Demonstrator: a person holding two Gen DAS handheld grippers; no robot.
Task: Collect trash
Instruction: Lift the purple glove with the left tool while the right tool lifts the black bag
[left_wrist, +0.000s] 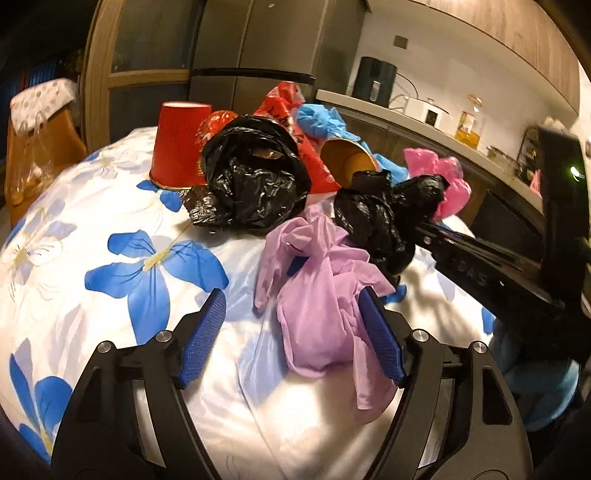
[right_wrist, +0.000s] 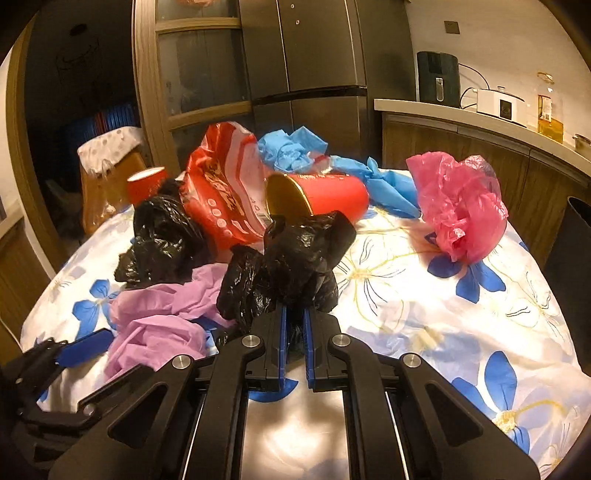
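Observation:
Trash lies on a table with a white cloth with blue flowers (left_wrist: 110, 229). My left gripper (left_wrist: 291, 299) is open, its blue pads on either side of a crumpled purple bag (left_wrist: 317, 314), also in the right wrist view (right_wrist: 155, 332). My right gripper (right_wrist: 294, 314) is shut on a small black bag (right_wrist: 291, 258), which also shows in the left wrist view (left_wrist: 380, 218). A larger black bag (left_wrist: 255, 173), an upturned red cup (left_wrist: 177, 147), a red cup on its side (right_wrist: 325, 199), a red printed bag (right_wrist: 221, 184), blue bags (right_wrist: 295, 147) and a pink bag (right_wrist: 461, 203) lie behind.
A dark fridge (right_wrist: 306, 74) and a wooden cabinet (right_wrist: 199, 74) stand behind the table. A counter (right_wrist: 461, 118) with appliances and an oil bottle (right_wrist: 548, 110) runs along the right. A covered chair (left_wrist: 40, 122) stands at the far left. A dark bin edge (right_wrist: 569, 277) shows at right.

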